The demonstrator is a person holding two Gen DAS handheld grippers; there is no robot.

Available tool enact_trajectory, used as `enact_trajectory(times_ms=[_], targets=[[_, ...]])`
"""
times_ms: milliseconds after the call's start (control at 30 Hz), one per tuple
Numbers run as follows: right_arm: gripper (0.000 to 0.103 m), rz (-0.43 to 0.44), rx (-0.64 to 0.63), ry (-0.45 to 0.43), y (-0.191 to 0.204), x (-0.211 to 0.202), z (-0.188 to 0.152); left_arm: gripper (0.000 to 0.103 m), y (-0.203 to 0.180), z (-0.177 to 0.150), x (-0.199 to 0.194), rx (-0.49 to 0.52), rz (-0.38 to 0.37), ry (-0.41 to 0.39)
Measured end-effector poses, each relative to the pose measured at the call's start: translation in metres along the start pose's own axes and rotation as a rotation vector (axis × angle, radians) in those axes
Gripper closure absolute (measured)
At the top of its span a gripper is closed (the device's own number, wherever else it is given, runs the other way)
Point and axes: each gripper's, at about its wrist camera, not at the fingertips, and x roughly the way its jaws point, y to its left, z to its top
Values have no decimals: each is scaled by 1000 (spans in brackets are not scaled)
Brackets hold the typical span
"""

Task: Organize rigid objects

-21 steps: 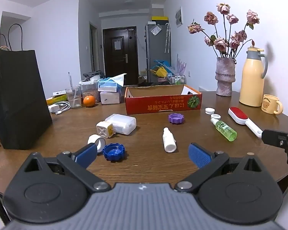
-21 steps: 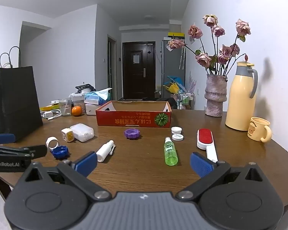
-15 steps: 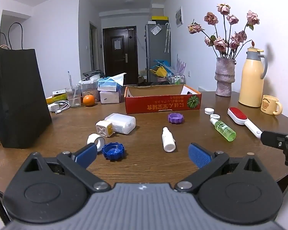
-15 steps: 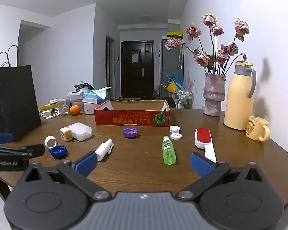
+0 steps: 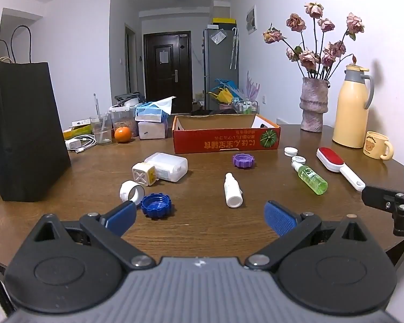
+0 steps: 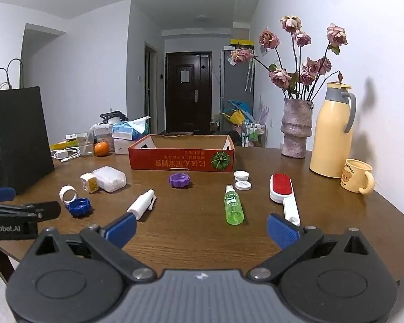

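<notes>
Small items lie scattered on the brown table (image 5: 202, 228) in front of a red cardboard box (image 5: 226, 138): a blue cap (image 5: 156, 205), a white ring (image 5: 130, 191), a cube-shaped plug (image 5: 144, 173), a white plastic case (image 5: 169, 166), a purple cap (image 5: 243, 160), a white spray bottle (image 5: 232, 193), a green bottle (image 5: 311, 179), two white lids (image 5: 295, 154) and a red lint brush (image 5: 334, 161). My left gripper (image 5: 199, 216) hovers open near the front edge, behind the blue cap and white bottle. My right gripper (image 6: 202, 227) is open too, with the green bottle (image 6: 233, 207) just beyond it.
A black paper bag (image 5: 24, 134) stands at the left. Behind the box are tissue boxes, an orange (image 5: 122, 134) and cables. A vase of dried roses (image 5: 313, 105), a yellow thermos (image 5: 354, 107) and a yellow mug (image 5: 377, 149) stand at the right.
Both views have shifted only slightly; the items sit a little lower in the right wrist view. Both grippers stay open and nothing on the table has moved.
</notes>
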Motion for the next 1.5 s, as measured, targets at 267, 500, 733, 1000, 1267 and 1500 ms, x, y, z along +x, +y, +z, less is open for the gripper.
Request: enact_trajectory(times_ms=[267, 500, 733, 1000, 1267, 1500], targets=[[0, -5, -1, 5, 1, -1, 0, 0, -2, -1, -2, -4, -3, 12], [0, -4, -1, 6, 2, 0, 0, 0, -1, -1, -3, -8, -4, 14], [0, -7, -1, 7, 3, -1, 0, 0, 0, 0, -3, -11, -4, 19], [0, -7, -1, 9, 3, -1, 1, 0, 1, 1, -3, -13, -4, 23], [0, -7, -1, 8, 3, -1, 1, 0, 2, 1, -4, -15, -4, 22], [0, -8, -1, 9, 3, -1, 1, 0, 2, 1, -4, -15, -5, 23]])
